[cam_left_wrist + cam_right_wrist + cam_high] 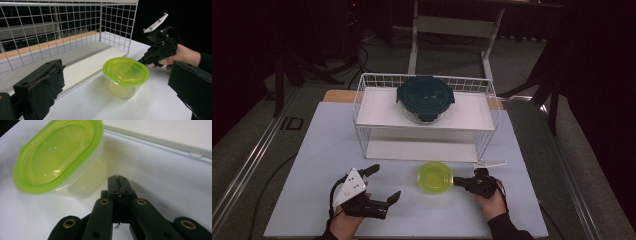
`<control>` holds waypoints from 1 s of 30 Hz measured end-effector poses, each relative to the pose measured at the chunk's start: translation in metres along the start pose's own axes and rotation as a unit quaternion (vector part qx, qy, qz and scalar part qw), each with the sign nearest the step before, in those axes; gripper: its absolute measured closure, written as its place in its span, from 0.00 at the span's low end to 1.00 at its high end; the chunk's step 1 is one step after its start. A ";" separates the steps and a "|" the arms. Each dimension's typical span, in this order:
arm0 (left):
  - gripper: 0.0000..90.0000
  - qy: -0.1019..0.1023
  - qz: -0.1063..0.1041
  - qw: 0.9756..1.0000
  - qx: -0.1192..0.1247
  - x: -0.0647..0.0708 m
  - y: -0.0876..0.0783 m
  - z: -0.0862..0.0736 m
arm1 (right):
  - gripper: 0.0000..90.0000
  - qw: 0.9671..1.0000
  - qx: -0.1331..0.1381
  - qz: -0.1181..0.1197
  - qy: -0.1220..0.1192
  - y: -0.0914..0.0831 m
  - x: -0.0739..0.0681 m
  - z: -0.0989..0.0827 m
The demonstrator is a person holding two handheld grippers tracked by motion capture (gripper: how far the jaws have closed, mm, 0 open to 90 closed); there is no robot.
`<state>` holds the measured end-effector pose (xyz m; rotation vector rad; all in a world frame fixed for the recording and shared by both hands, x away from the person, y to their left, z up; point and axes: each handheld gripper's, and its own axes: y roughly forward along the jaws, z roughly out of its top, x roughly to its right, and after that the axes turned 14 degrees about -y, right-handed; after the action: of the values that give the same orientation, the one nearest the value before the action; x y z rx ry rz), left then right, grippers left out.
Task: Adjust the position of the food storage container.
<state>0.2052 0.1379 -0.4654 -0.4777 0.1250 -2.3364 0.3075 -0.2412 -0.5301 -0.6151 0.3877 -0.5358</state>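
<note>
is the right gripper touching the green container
Apart. The right gripper view shows bare white table between the shut right gripper and the green container.

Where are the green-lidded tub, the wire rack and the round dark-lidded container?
Tub (pixel 126 71), left gripper view, on its green lid.
Rack (pixel 362 97), high view, on its left wire wall.
Container (pixel 425 95), high view, on its dark lid.

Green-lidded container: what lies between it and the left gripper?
Nothing: in the high view, bare white table separates the left gripper from the green-lidded container.
</note>
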 end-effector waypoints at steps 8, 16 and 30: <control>0.01 0.000 0.000 1.000 -0.002 0.000 0.000 0.000 | 1.00 1.000 -0.006 0.016 -0.007 0.010 -0.011 0.006; 0.01 -0.003 0.000 1.000 0.001 -0.001 0.000 0.000 | 1.00 0.999 -0.011 0.029 -0.017 0.029 -0.019 0.018; 0.01 -0.003 -0.001 1.000 -0.001 -0.001 0.000 0.000 | 1.00 0.998 -0.023 0.061 -0.020 0.048 -0.037 0.023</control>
<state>0.2064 0.1388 -0.4655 -0.4866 0.1225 -2.3365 0.3070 -0.1765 -0.5363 -0.6412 0.3973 -0.3983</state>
